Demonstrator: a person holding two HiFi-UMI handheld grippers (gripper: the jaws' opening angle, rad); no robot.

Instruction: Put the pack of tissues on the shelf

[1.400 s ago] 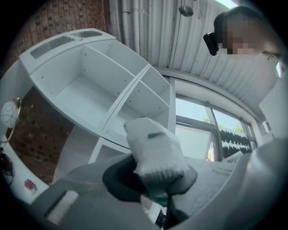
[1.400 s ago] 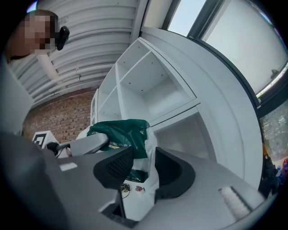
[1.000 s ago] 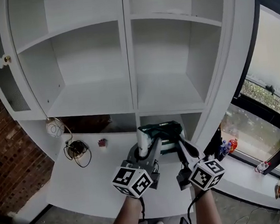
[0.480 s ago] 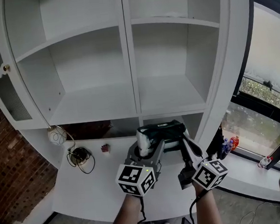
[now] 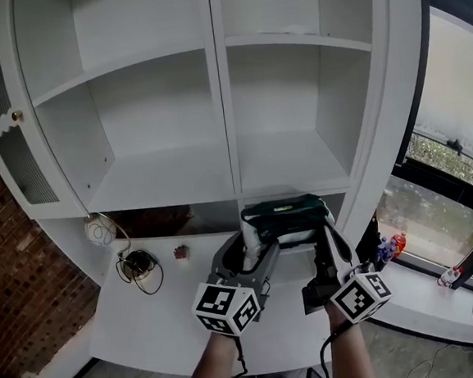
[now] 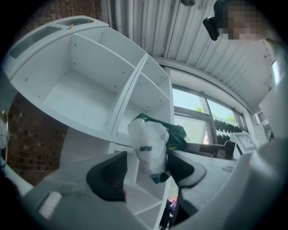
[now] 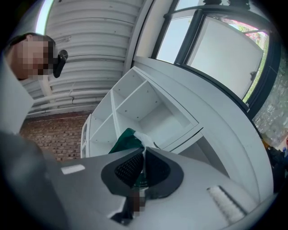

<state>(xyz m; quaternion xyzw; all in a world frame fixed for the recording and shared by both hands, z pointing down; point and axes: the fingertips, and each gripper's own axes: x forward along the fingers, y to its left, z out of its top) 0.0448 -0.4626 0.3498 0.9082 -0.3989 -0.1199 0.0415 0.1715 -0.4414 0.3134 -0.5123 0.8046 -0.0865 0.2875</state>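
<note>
**A:** Right gripper (image 7: 143,167) first: jaws pressed together, nipping a thin fold of wrapper at the end of the pack of tissues (image 5: 282,219). That pinch is carrying the whole pack.

**B:** And the left gripper (image 6: 147,167)?

**A:** Spread wide, and its jaws have just been opening. The pack's white end stands between them. There's a clear gap to the jaw on the left of that gripper's view, and the other jaw sits close beside the plastic.

**B:** Where's the pack, exactly?

**A:** In the air, over the back edge of the counter (image 5: 165,314), towards its right end. It hangs in front of the low opening, just under the front lip of the right-hand shelf of the white shelving unit (image 5: 221,103). It's green on top and white at the near end, and it touches no shelf.

**B:** Anything else on the counter?

**A:** A coiled black cable (image 5: 136,265) near the back left corner, and a small red thing (image 5: 180,251) just beside it. Both lie well apart from the pack. Every compartment in view is bare white board.
</note>
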